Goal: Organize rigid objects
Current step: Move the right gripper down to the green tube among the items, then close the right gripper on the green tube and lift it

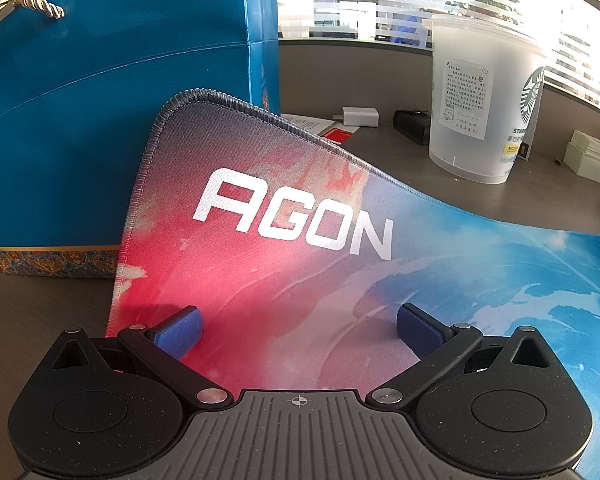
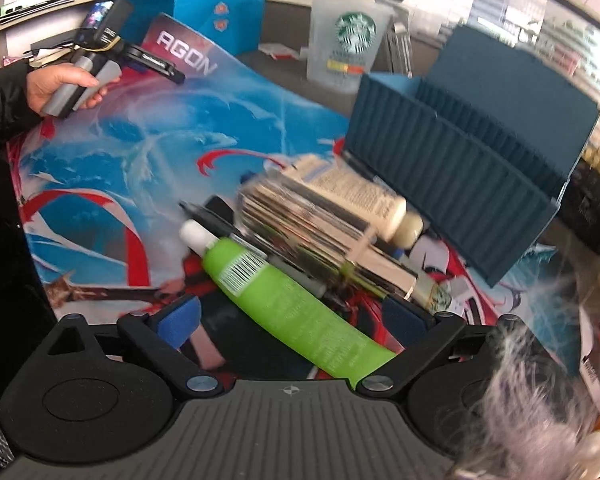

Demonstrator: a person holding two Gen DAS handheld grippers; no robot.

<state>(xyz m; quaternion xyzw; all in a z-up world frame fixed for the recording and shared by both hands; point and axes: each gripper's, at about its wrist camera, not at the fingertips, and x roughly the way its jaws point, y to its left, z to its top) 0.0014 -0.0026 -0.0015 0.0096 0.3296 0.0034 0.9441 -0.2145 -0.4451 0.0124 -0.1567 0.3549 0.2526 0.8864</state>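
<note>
While both jaws stand wide apart and empty, the right hand-held gripper (image 2: 292,320) hovers low in the frame over a green tube (image 2: 296,300), which looks light, slightly squashy and slick; its firmer capped end seems the safer hold. Just beyond, mid-frame, lie a cream bottle (image 2: 364,196) and a shiny box (image 2: 312,236), blurred. At right stands a ribbed blue organizer (image 2: 460,168). The left hand-held gripper (image 1: 298,330), equally open, hangs over the mat (image 1: 300,240) by a blue bag (image 1: 100,100).
</note>
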